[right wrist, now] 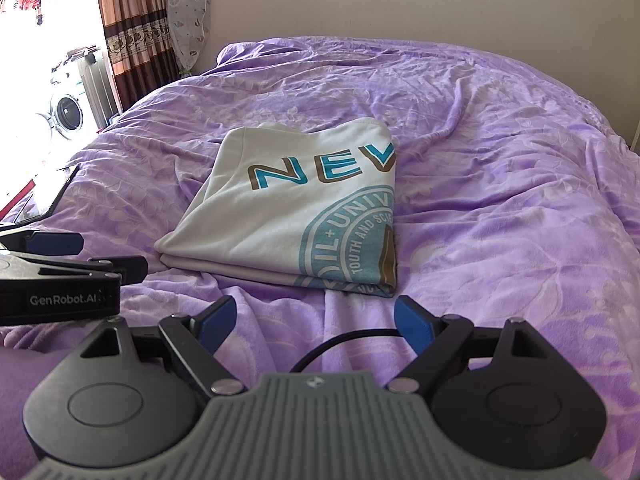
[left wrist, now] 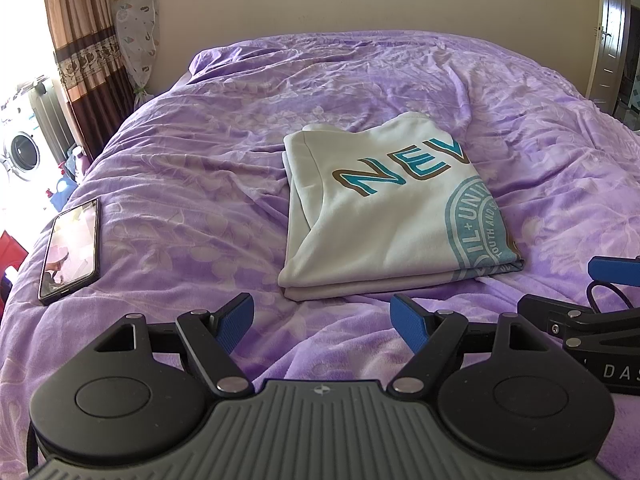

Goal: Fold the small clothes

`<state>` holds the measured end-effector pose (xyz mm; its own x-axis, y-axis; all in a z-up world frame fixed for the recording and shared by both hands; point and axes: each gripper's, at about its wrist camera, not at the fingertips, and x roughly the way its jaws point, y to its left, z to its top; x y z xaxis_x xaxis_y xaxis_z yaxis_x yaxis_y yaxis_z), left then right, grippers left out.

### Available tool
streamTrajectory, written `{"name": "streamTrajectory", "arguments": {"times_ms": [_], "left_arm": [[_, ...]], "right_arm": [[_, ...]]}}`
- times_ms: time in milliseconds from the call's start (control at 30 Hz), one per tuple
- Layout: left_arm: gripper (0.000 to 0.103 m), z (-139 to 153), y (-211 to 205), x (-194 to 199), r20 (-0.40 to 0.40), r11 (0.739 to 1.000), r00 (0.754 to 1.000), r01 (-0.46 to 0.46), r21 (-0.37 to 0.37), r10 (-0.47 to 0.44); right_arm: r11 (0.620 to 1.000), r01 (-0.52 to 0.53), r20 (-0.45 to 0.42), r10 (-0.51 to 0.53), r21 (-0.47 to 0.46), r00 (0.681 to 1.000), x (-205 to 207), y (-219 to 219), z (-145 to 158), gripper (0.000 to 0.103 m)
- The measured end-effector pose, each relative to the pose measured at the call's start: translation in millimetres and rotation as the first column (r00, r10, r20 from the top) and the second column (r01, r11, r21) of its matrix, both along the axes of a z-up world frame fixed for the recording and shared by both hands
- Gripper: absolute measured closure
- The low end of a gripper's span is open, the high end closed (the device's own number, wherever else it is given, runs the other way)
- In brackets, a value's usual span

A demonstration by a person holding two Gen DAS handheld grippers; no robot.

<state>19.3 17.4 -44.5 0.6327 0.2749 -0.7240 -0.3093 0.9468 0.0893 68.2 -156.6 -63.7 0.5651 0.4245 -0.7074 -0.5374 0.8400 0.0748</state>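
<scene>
A white T-shirt (left wrist: 384,216) with teal "NEV" lettering and a round teal print lies folded into a flat rectangle on the purple bedspread (left wrist: 200,168). It also shows in the right wrist view (right wrist: 288,216). My left gripper (left wrist: 322,312) is open and empty, just short of the shirt's near edge. My right gripper (right wrist: 316,314) is open and empty, also just short of the near edge. Each gripper appears at the side of the other's view: the right one (left wrist: 592,304) and the left one (right wrist: 68,256).
A phone (left wrist: 70,250) lies face up near the bed's left edge. Curtains (left wrist: 84,40), a washing machine (left wrist: 20,152) and a wrapped bundle (left wrist: 138,36) stand beyond the left side. A wall runs behind the bed; a door (left wrist: 610,40) is at the right.
</scene>
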Motion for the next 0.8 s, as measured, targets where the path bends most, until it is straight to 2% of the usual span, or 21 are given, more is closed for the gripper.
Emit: {"name": "streamTrajectory", "arguments": {"times_ms": [800], "left_arm": [[0.013,5.5,3.2,-0.9,0.017,1.0,1.0,-0.019,0.023,0.018]], "right_arm": [[1.0,0.0,-0.002,0.0,0.0,1.0,0.6,-0.4,-0.1,0.021]]}}
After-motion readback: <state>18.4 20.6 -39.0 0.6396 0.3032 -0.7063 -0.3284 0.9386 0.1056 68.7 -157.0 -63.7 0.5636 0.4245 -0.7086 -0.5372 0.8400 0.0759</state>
